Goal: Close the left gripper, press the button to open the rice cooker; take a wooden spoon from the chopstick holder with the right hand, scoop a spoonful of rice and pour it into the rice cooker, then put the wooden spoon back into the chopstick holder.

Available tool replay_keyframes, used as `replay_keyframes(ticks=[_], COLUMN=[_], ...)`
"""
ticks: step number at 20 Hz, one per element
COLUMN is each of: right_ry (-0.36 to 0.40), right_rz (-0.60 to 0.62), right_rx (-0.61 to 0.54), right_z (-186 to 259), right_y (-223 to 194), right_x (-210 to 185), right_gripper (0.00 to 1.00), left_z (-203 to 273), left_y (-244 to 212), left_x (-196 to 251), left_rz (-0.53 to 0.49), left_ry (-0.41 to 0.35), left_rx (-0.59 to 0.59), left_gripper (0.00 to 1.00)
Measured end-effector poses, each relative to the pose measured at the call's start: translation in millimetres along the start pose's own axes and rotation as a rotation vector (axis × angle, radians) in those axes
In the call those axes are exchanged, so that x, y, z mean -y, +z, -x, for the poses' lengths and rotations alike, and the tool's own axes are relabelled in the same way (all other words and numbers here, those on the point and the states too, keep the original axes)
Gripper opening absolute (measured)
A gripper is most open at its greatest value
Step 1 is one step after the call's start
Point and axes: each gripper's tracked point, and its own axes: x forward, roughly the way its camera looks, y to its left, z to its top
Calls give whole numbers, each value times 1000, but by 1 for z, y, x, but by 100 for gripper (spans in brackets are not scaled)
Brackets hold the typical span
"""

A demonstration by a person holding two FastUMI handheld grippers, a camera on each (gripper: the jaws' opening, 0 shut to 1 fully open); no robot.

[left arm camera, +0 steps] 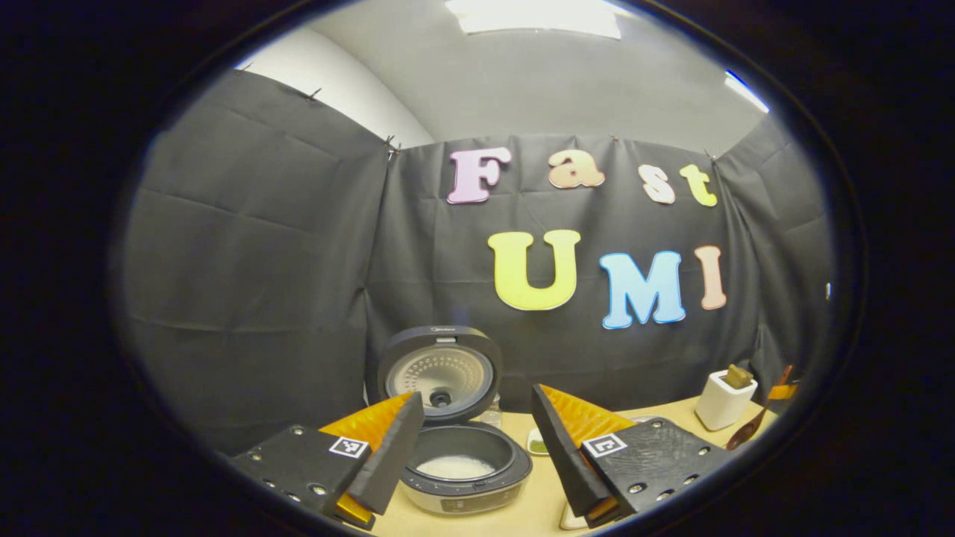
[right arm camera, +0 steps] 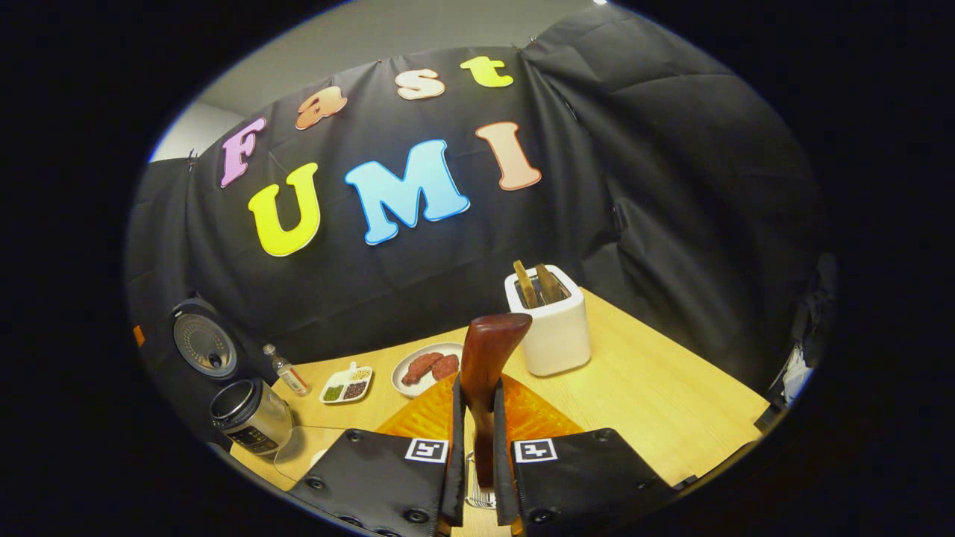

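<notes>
The rice cooker [left arm camera: 462, 466] stands open on the table, its lid [left arm camera: 440, 373] upright and white rice in the pot. My left gripper [left arm camera: 476, 394] hovers just in front of it, open, with one finger on each side of the cooker. My right gripper [right arm camera: 477, 388] is shut on the dark wooden spoon [right arm camera: 486, 350], whose wide end sticks out ahead of the fingers. Just beyond the spoon stands the white chopstick holder [right arm camera: 550, 328] with wooden handles in it. In the left gripper view the spoon [left arm camera: 750, 431] hangs at the far right, next to the chopstick holder [left arm camera: 722, 403].
Left of the spoon, the wooden table [right arm camera: 656, 395] carries a plate of sausages [right arm camera: 429, 365], a small divided dish [right arm camera: 345, 388] and a little bottle [right arm camera: 287, 373]. The cooker [right arm camera: 250, 418] sits at the far left with a clear dish [right arm camera: 298, 447] before it.
</notes>
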Motion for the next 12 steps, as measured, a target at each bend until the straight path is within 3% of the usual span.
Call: replay_keyframes(ticks=[6,11,12], right_ry=[7,4,4], right_rz=[-19,-3,5], right_rx=[-85,-128,-126], right_z=[-10,-10,-8], right_y=[-41,-61,-57], right_x=[8,13,13], right_gripper=[14,22,18], left_z=[5,4,4], left_y=[4,10,11], left_x=[3,1,1], left_rz=[-24,-32,-32], left_ry=[13,21,22], left_rx=[3,7,4], left_gripper=[88,88,87])
